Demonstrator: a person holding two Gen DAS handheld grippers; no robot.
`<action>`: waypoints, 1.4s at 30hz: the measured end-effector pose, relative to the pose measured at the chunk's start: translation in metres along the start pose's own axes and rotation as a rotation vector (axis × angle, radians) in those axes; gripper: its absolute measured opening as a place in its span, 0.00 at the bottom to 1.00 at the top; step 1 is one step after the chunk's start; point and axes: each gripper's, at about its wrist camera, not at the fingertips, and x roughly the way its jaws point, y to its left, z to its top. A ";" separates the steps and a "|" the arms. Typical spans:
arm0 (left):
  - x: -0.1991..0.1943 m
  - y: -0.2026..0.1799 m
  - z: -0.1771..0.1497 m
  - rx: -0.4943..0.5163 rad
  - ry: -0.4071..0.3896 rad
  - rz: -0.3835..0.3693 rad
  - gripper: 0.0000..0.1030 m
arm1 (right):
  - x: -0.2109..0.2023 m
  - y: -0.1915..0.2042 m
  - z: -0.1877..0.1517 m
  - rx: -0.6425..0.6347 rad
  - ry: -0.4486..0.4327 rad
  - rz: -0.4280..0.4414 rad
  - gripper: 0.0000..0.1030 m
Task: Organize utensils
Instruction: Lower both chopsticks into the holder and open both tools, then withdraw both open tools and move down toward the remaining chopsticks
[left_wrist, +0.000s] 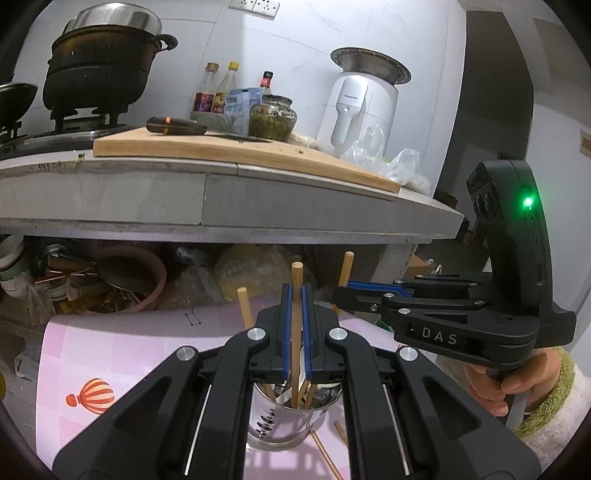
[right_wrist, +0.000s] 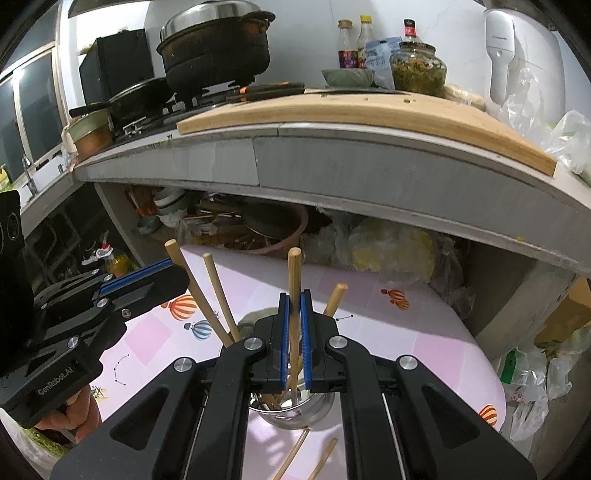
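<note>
Standing nearly upright, a wooden chopstick (left_wrist: 296, 295) is clenched between the left gripper (left_wrist: 296, 332) fingers, its lower end inside a steel utensil holder (left_wrist: 284, 421) on the pink worktop (left_wrist: 110, 354). The right gripper (right_wrist: 294, 339) fingers likewise clench another upright chopstick (right_wrist: 294, 280) over the same holder. More chopsticks (right_wrist: 218, 291) lean out of the holder to the left. Two loose chopsticks (right_wrist: 295, 458) lie flat just beside its base. A kitchen counter (right_wrist: 369, 162) overhangs close behind.
</note>
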 end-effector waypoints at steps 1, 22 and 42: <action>0.001 0.000 -0.002 0.003 0.005 0.003 0.04 | 0.002 0.000 -0.001 0.001 0.005 0.001 0.06; 0.020 0.003 -0.016 0.000 0.064 0.027 0.04 | 0.019 -0.004 -0.006 0.024 0.053 0.020 0.06; 0.024 0.010 -0.012 -0.039 0.083 0.050 0.20 | 0.022 -0.007 -0.006 0.042 0.081 0.051 0.21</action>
